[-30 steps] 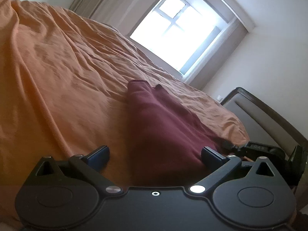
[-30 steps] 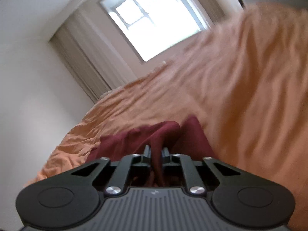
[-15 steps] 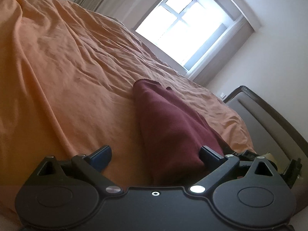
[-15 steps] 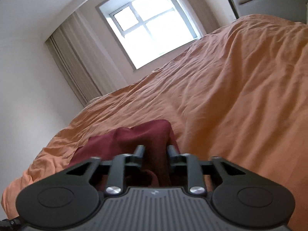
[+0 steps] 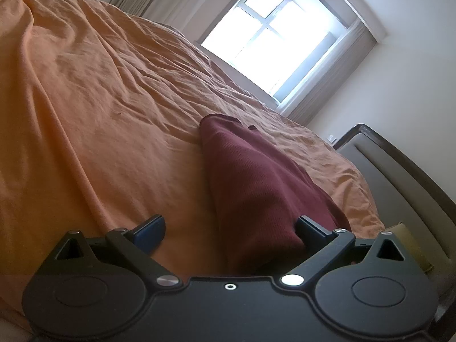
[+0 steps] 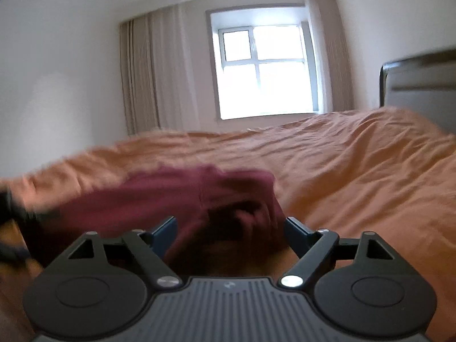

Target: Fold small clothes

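Maroon garment [image 5: 256, 188] on orange bedspread [image 5: 99, 119]

Right gripper spread wide over a maroon garment on an orange bed.

The right gripper [image 6: 229, 232] has its two blue-padded fingers [image 6: 164, 232] well apart, with nothing clamped between them. A maroon garment [image 6: 159, 196] lies bunched on the orange bedspread [image 6: 356, 171], its nearer folds sitting in the gap between the fingers; motion blur hides whether cloth and pads touch. The garment stretches away toward the bed's left edge, where a dark blurred shape [image 6: 8, 208] cannot be made out. Past the bed's far edge stand a bright window [image 6: 265, 71] and beige curtains [image 6: 148, 71]; a dark headboard [image 6: 419, 85] rises at the right.
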The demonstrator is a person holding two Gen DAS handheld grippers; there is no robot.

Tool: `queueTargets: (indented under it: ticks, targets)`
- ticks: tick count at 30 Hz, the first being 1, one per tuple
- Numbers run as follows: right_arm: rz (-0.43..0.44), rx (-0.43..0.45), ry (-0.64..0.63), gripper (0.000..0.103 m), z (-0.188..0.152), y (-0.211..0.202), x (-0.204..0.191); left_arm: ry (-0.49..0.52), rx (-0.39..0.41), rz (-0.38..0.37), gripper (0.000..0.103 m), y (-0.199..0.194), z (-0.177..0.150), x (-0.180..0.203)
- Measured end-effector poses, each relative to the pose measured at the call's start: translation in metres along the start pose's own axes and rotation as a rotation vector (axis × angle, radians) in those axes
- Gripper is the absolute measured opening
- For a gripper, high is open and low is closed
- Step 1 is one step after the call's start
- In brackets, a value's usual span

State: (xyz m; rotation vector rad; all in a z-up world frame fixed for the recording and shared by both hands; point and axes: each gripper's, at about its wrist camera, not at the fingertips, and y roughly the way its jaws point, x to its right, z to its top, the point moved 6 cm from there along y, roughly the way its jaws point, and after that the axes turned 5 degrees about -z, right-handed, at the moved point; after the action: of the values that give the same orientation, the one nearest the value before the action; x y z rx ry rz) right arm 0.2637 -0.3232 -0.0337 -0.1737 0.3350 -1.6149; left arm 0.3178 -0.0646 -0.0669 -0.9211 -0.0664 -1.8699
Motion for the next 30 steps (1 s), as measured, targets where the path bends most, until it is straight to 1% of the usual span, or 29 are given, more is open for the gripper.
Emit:
queueTargets:
  ticks: [2, 5, 7, 11, 16, 26, 30]
  targets:
    - [-0.012, -0.02, 0.004, 0.087, -0.012, 0.002, -0.005, 0.003, -0.004, 0.001, 0.099, 0.0, 0.0, 0.0]
    - [-0.002, -0.032, 0.1, 0.089, -0.022, 0.003, 0.001, 0.008, -0.007, 0.003, 0.099, -0.001, -0.001, -0.001]
    - [-0.001, -0.024, 0.122, 0.09, -0.025, -0.001, 0.002, 0.009, -0.006, 0.005, 0.099, 0.0, -0.001, -0.001]
    - [-0.018, -0.011, 0.096, 0.092, -0.025, 0.0, -0.001, 0.012, -0.007, 0.009, 0.099, 0.0, -0.001, -0.001]
    - [-0.017, -0.007, 0.102, 0.095, -0.028, -0.003, 0.005, 0.016, -0.009, 0.011, 0.1, 0.0, -0.001, -0.001]
    - [-0.024, 0.0, 0.1, 0.099, -0.03, -0.002, 0.004, 0.022, -0.012, 0.013, 0.1, 0.001, -0.002, -0.001]
    - [-0.001, 0.01, 0.107, 0.102, -0.03, -0.003, 0.005, 0.041, -0.028, 0.003, 0.102, 0.001, -0.001, 0.0]
